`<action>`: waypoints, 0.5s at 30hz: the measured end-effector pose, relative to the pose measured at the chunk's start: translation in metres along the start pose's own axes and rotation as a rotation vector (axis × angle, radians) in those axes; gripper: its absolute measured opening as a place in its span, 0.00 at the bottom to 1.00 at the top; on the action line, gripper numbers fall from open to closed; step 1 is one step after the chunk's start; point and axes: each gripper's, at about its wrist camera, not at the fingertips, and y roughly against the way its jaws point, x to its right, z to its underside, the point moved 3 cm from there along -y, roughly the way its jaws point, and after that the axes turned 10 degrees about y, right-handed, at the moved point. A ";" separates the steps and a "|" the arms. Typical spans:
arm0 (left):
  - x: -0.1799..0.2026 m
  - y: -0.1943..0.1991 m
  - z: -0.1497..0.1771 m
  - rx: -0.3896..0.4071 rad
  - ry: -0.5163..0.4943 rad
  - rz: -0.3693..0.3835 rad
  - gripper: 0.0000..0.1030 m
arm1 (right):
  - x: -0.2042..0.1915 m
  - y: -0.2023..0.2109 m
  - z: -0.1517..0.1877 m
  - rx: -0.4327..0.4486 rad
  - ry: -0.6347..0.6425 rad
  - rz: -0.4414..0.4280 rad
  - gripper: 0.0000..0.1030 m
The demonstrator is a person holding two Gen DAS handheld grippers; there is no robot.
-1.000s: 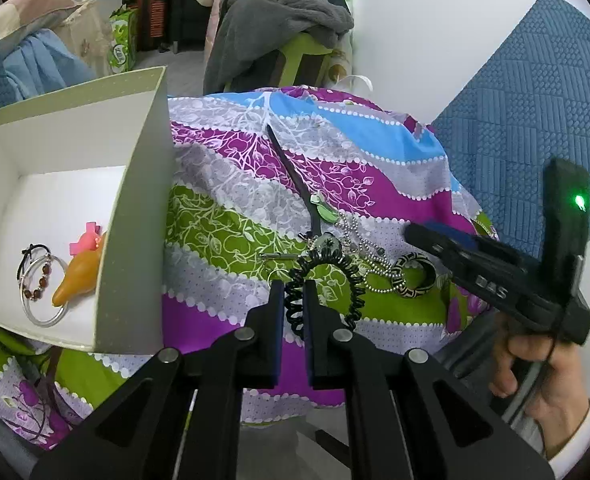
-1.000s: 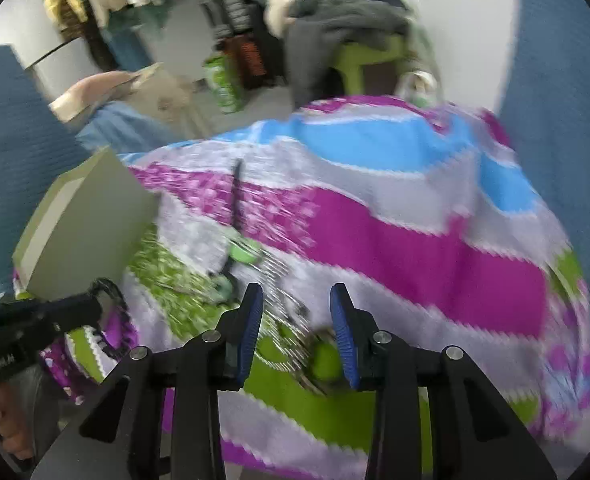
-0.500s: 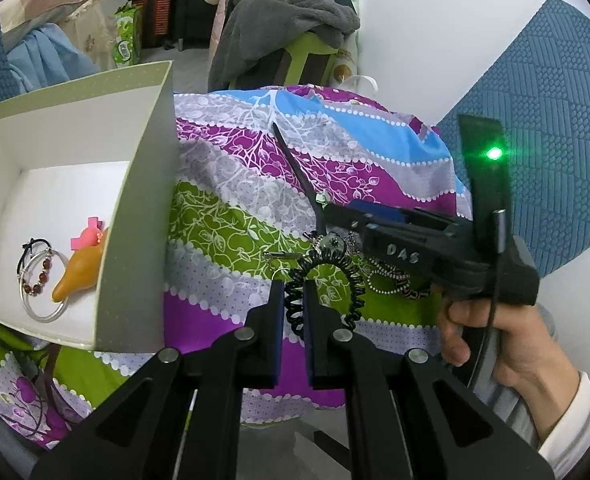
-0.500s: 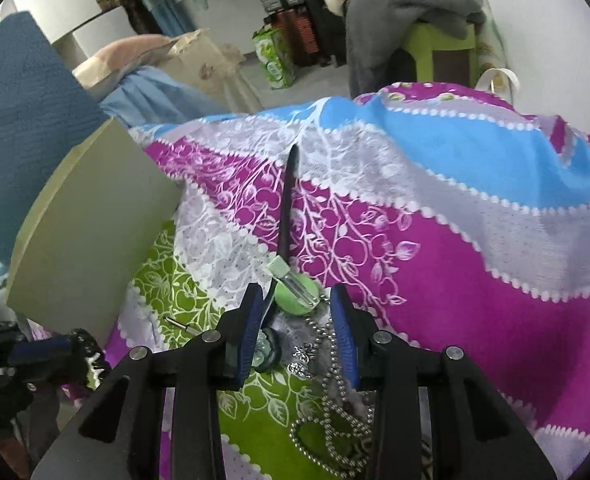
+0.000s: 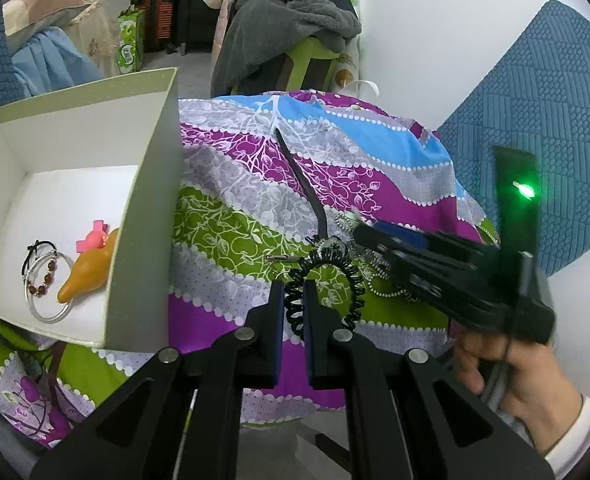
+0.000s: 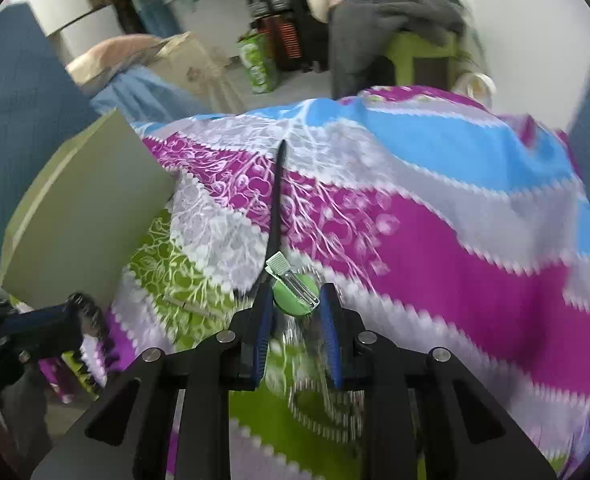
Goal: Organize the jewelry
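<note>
The left gripper (image 5: 293, 300) pinched a black coiled spiral bracelet (image 5: 323, 280) over the colourful striped floral cloth (image 5: 231, 216), beside an open pale green cardboard box (image 5: 147, 208). The right gripper (image 6: 297, 312), its jaws parted, framed a round green hair clip (image 6: 295, 292) lying on the cloth.

My left gripper (image 5: 293, 312) is matte black with silver screws. My right gripper (image 6: 295, 320) has blue-lined fingers (image 6: 262, 322), a green LED (image 5: 524, 191), and a white sleeve cuff (image 5: 571, 436).
</note>
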 end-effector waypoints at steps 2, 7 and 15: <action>-0.001 0.003 -0.001 0.000 0.008 0.005 0.08 | 0.000 0.013 0.006 0.006 -0.026 0.008 0.21; 0.001 0.014 -0.007 0.001 0.013 0.019 0.08 | -0.009 0.047 0.004 0.026 -0.048 0.064 0.21; 0.018 0.070 -0.042 0.069 -0.030 0.036 0.08 | -0.028 0.113 -0.034 0.123 -0.083 0.098 0.21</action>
